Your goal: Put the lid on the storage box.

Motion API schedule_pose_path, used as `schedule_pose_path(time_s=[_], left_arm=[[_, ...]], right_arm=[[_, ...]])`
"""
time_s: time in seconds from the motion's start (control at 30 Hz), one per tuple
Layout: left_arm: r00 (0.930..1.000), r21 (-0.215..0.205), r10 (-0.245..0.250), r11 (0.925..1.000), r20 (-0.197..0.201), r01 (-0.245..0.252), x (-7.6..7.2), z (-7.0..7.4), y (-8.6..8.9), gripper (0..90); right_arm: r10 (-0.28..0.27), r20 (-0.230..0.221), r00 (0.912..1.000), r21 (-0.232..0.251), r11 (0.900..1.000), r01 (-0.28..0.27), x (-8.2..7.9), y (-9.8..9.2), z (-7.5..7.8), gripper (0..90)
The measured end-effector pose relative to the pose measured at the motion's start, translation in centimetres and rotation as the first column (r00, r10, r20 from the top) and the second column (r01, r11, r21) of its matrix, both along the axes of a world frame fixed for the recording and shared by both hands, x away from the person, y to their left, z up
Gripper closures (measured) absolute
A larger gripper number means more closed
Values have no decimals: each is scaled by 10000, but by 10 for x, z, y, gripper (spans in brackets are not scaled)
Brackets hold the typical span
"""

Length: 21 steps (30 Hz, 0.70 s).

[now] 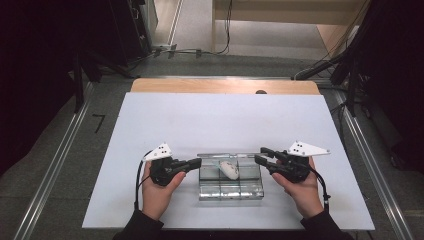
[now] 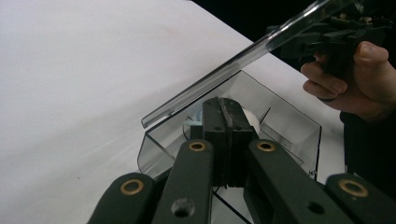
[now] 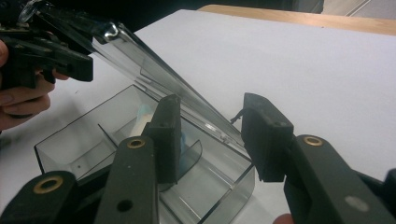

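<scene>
Your left gripper [image 2: 229, 122] hides most of the white object [image 2: 253, 119] in the box [image 2: 289, 126] in its own view; only a pale sliver clears the shut jaws. In the right gripper view, a jaw of your right gripper [image 3: 210, 135] covers all but a pale edge of that object [image 3: 142, 123]. From above, the object [image 1: 230, 170] is too small to identify. Both sleeves run off the bottom edge.

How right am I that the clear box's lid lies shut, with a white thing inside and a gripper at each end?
Wrong on the lid: it stands raised and tilted over the clear box, as the left gripper view shows. The rest holds.
</scene>
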State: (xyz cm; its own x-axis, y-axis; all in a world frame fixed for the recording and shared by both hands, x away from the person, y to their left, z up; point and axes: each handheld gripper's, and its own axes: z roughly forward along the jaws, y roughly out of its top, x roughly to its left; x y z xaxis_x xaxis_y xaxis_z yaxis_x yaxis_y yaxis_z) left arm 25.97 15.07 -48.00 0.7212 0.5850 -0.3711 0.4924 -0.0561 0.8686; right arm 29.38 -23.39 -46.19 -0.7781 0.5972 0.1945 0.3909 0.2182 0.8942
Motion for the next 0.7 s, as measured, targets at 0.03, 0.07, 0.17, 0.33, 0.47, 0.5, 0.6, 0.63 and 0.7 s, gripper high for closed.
schedule_pose_path(time_s=[0.03,0.07,0.17,0.33,0.47,0.5,0.6,0.63,0.7], left_arm=[[10000,-29,-10,10000,0,10,0,0,0,896],[10000,-47,-24,10000,-2,24,0,0,0,896],[10000,-135,-18,9999,0,18,0,-1,0,896],[10000,-79,-28,10000,46,29,0,-1,-1,896],[10000,-96,-57,9999,28,57,0,-1,-1,896],[10000,-105,-61,9999,19,62,0,-1,-1,896],[10000,-121,-64,9999,21,64,0,-1,-1,896],[10000,-121,-68,9999,22,68,0,-1,-1,896],[10000,-104,-62,9999,11,63,0,-2,-1,896]], right_arm=[[-4,-20,10000,-11,10000,4,0,0,0,564],[8,-11,10000,-19,10000,-8,-1,-1,-1,564],[14,-13,10000,-61,10000,-14,-2,-1,-1,563],[134,56,9999,62,9999,-135,-4,-3,-2,558],[253,150,9996,92,9996,-254,-5,-5,-1,521],[304,181,9994,103,9995,-306,-5,-5,-1,504],[422,136,9990,154,9990,-424,-6,-8,0,486],[411,131,9991,132,9991,-413,-7,-9,0,485],[388,119,9992,107,9992,-389,-8,-11,0,485]])
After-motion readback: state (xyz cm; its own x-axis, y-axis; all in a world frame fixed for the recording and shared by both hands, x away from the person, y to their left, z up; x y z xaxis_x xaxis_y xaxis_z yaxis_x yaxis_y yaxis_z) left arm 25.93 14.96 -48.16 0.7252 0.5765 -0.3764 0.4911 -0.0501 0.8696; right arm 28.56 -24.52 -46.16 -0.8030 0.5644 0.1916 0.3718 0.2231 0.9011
